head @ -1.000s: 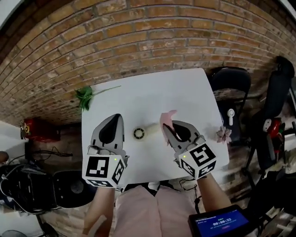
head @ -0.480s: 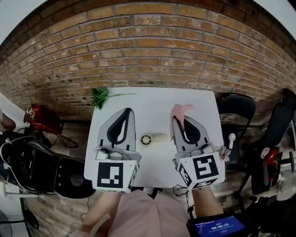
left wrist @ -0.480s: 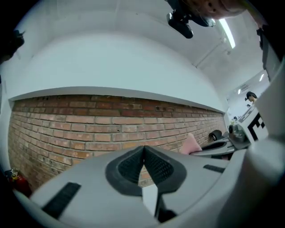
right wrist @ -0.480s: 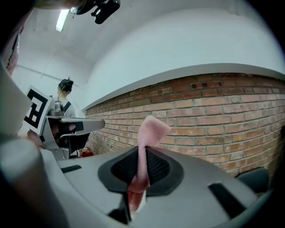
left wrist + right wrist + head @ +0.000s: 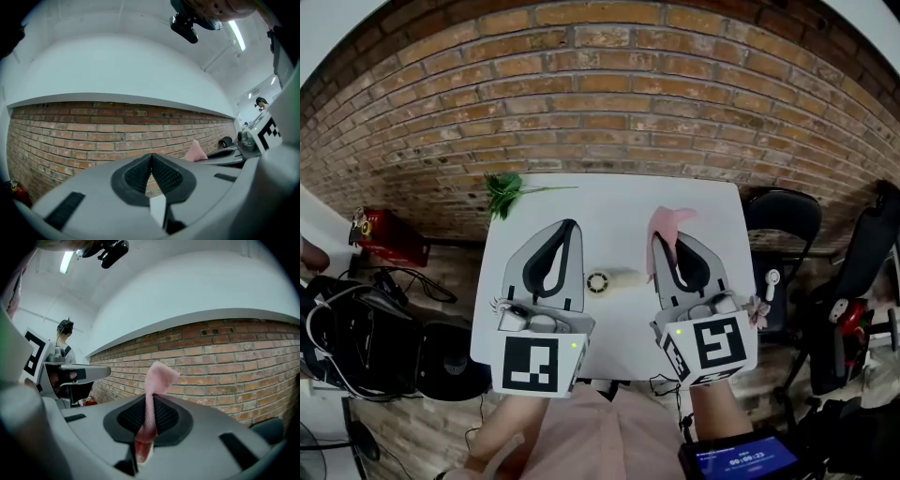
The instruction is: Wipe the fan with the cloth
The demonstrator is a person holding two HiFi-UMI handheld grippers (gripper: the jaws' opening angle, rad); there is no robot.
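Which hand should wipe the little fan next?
Probably the right gripper: its jaws pinch the pink cloth. The left gripper is shut and empty. The fan lies between them.

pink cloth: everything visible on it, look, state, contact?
The pink cloth is a small, soft, fuzzy-looking strip, pinched upright between the shut jaws of the right gripper. Its free end sticks out past the jaw tips and flops to one side. Held in the air over the white table, it touches only that gripper.
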